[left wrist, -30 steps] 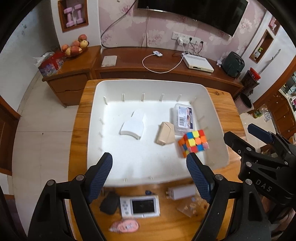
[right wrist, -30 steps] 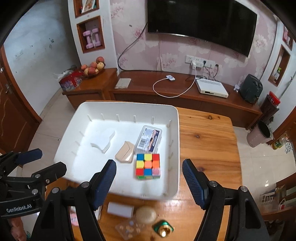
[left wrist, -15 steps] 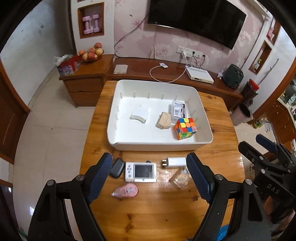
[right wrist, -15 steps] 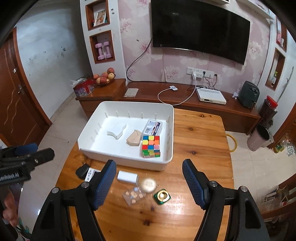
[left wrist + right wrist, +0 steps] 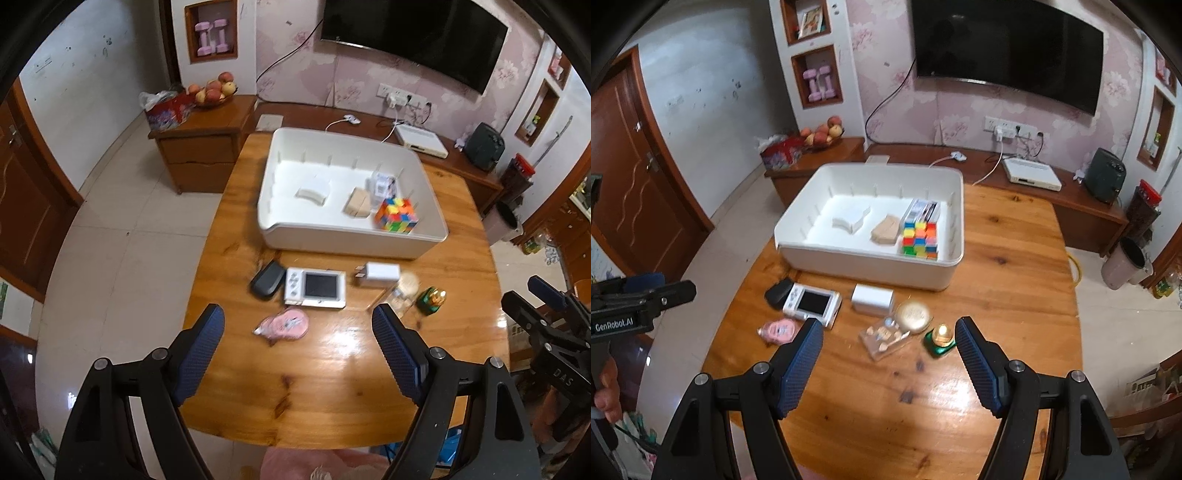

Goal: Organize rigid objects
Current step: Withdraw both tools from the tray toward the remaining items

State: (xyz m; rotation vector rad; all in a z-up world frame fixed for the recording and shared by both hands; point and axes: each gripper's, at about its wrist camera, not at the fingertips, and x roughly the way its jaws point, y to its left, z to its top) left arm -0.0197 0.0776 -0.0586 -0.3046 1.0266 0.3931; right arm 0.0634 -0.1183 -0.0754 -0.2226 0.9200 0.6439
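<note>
Both grippers hang above the near edge of the wooden desk (image 5: 332,369), each with its jaws spread wide and nothing between them; the left gripper (image 5: 298,345) looks down on the desk's near left part, and the right gripper (image 5: 889,350) on the cluster of small things at the middle. The white tray (image 5: 871,264) sits on the far half of the desk; inside it lie a white curved block (image 5: 851,218), a tan wooden piece (image 5: 886,230), a multicoloured puzzle cube (image 5: 919,240) against the right wall, and a clear labelled box (image 5: 921,208) just behind the cube. In front of the tray, on bare wood, lie a black pouch (image 5: 267,282), a white handheld device with a dark screen (image 5: 316,288) just beside it, a white charger plug (image 5: 380,273), a pink oval item (image 5: 284,325), a clear packet (image 5: 884,338), a round gold compact (image 5: 912,316) touching that packet, and a small green bottle with a gold cap (image 5: 941,339); all lie apart from the tray.
</note>
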